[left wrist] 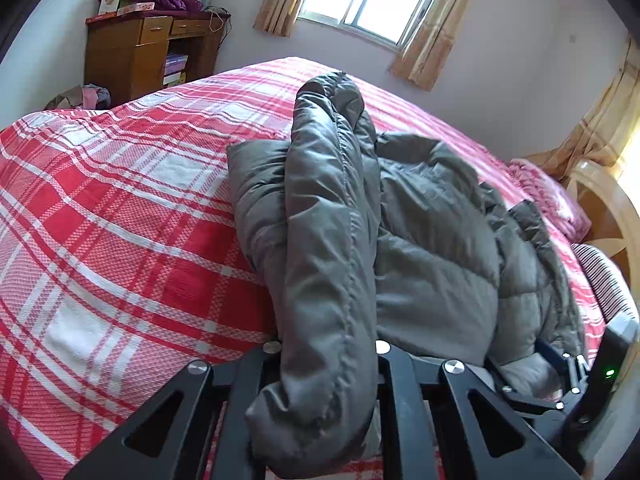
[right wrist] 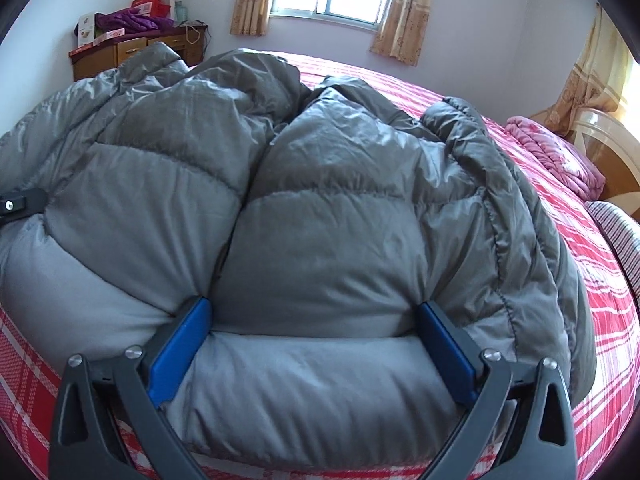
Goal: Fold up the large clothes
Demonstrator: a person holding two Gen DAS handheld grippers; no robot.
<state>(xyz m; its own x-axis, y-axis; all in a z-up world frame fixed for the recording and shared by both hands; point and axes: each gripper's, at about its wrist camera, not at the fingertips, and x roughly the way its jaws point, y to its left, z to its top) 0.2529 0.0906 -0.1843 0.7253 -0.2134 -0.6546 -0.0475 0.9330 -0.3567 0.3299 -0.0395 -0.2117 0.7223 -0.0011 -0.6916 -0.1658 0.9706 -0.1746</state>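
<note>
Folding a grey jacket [right wrist: 320, 208] lying on the bed [left wrist: 100, 220], near edge. Left gripper [left wrist: 326, 384] is clamped tight on a sleeve [left wrist: 324, 240], which runs up and away from it over the jacket body. Right gripper [right wrist: 316, 344] is spread as wide as it goes, blue pads [right wrist: 180, 344] straddling the puffy hem; pads touch fabric, no real pinch. Step looks like sleeve tuck-in. Next: carry the sleeve across the body, then let the right close before lifting the hem.

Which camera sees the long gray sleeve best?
The left wrist view: the sleeve runs up the middle, its end pinched in the left tongs. In the right wrist view I can't pick it out; the puffy jacket fills the frame.
</note>
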